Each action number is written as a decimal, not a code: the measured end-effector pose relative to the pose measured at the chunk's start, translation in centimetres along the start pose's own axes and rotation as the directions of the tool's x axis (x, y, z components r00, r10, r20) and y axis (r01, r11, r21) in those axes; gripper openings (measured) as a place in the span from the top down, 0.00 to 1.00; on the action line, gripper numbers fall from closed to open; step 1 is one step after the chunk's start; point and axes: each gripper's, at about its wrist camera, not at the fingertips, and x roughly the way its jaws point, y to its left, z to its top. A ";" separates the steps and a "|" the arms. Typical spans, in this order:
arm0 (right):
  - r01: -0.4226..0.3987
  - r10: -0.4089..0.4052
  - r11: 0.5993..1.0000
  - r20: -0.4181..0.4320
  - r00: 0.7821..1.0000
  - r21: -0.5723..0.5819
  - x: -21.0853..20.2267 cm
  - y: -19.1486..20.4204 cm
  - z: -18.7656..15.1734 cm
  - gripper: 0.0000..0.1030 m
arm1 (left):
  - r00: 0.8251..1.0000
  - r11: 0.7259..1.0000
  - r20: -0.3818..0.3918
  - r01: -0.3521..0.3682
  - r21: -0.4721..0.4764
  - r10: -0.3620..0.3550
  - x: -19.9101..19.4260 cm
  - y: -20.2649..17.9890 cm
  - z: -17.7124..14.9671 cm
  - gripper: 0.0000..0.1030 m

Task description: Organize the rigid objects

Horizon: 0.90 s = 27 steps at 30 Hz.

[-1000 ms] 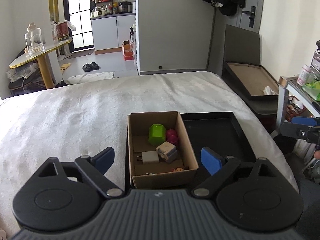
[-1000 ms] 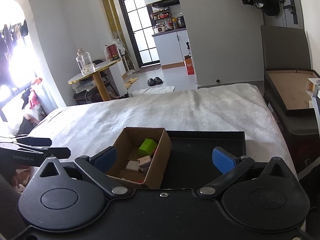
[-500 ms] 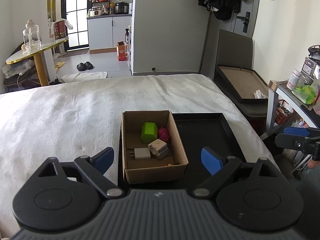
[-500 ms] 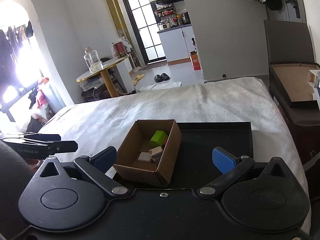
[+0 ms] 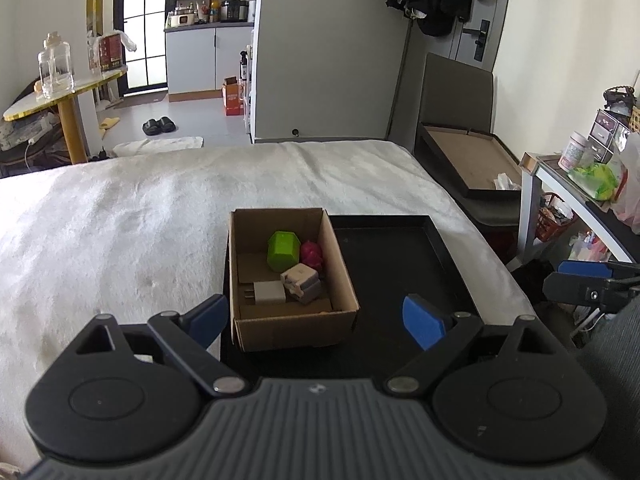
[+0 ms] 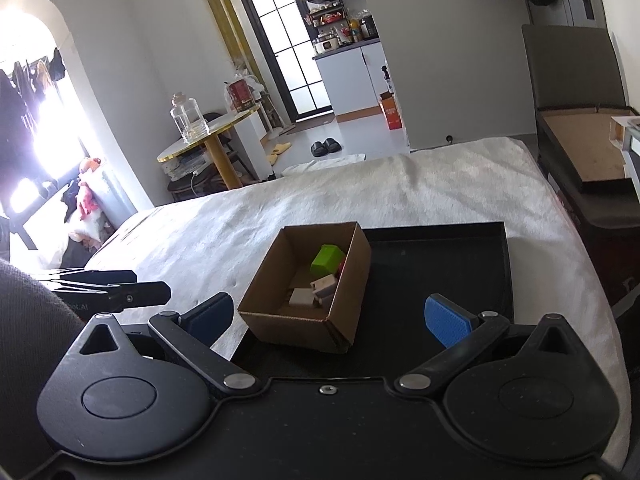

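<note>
From my side I can read only one text: on the left gripper (image 6: pixel 108 294), seen at the left edge of the right wrist view, small pale letters end in "Robot.AI"; the first letters are too dim. The red box (image 5: pixel 110 53) on the desk (image 5: pixel 60 94) carries print, but too small to read.

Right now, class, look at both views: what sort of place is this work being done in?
Most likely a small studio flat: the work surface looks like a bed with a white cover, a kitchen counter with appliances stands behind, and slippers lie on the floor.
</note>
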 end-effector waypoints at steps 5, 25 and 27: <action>0.000 0.000 1.000 -0.023 1.000 0.004 0.2 0.2 -0.4 0.00 | 1.000 1.000 -0.015 0.014 -0.008 -0.015 0.3 0.1 -0.8 0.09; 0.022 -0.022 1.000 -0.032 0.999 0.001 -0.1 0.4 -0.8 0.00 | 0.999 0.999 -0.005 0.050 -0.004 -0.050 0.4 -0.4 -0.9 0.09; 0.022 -0.022 1.000 -0.033 0.999 0.006 -0.1 0.3 -0.9 0.00 | 0.999 0.999 -0.008 0.052 -0.004 -0.052 0.5 -0.5 -0.8 0.09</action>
